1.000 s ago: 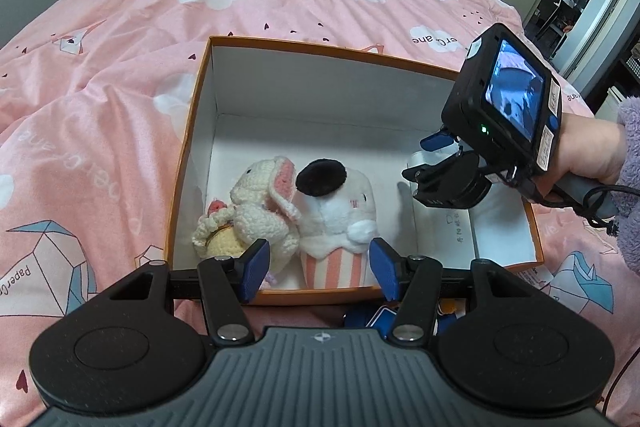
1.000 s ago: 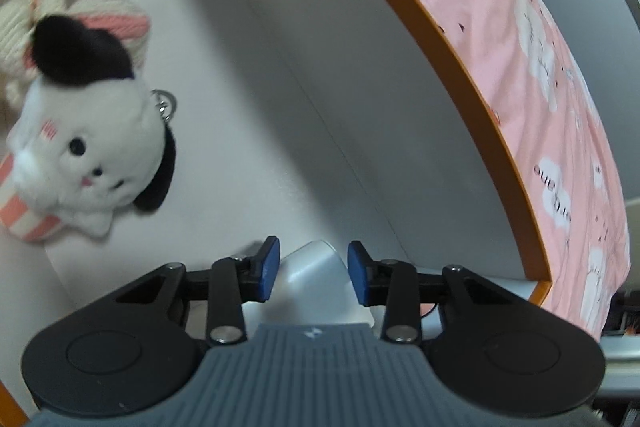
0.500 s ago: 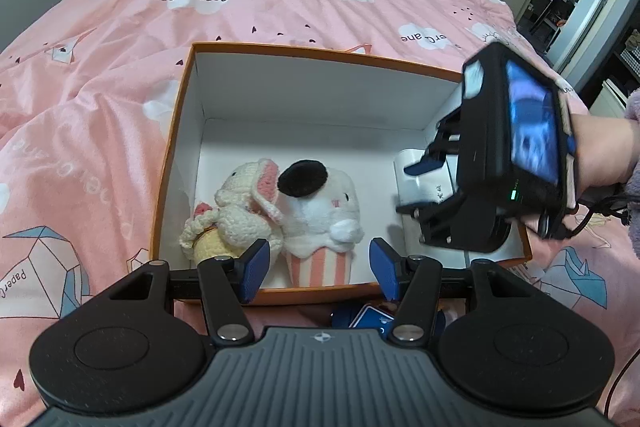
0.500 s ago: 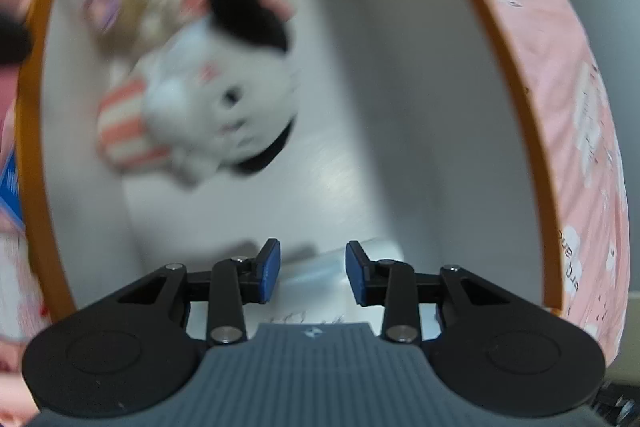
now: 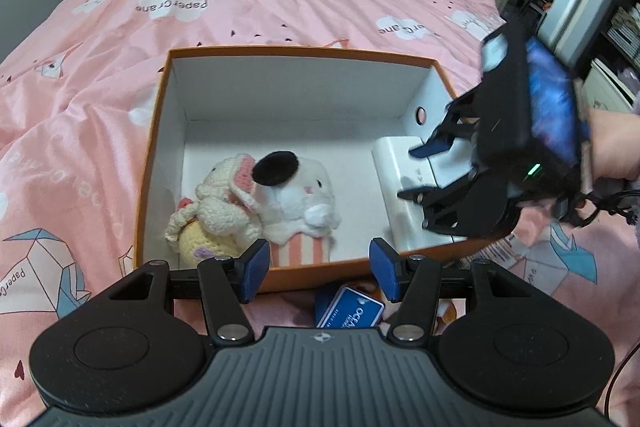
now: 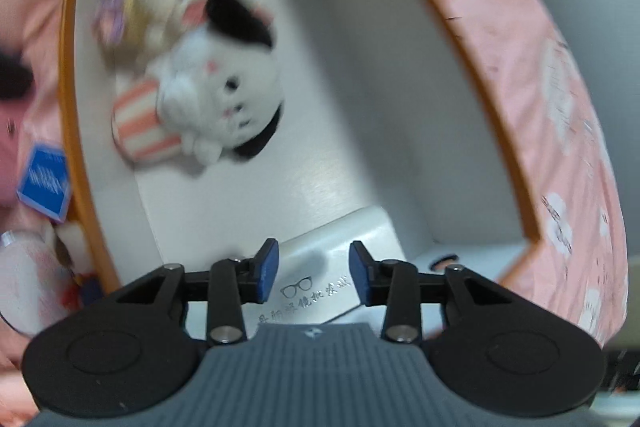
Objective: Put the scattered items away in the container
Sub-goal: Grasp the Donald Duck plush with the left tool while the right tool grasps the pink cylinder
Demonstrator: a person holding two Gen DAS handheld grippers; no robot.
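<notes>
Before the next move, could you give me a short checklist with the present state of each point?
1. White rectangular glasses case lies inside the orange cardboard box: ok.
2. Right gripper jaws opening, pads off the case: ok.
3. Left gripper open, holding nothing: ok.
4. White plush toy with the black ear and cream crochet bunny in the box: ok.
5. Blue card pack in the box: not ok, outside on the pink bedsheet.
6. Other items left outside: cannot tell.

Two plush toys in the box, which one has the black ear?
The white plush in the pink-striped cup, nearer the box's middle. The cream crocheted bunny beside it, toward the side wall, has pink ears instead.
</notes>
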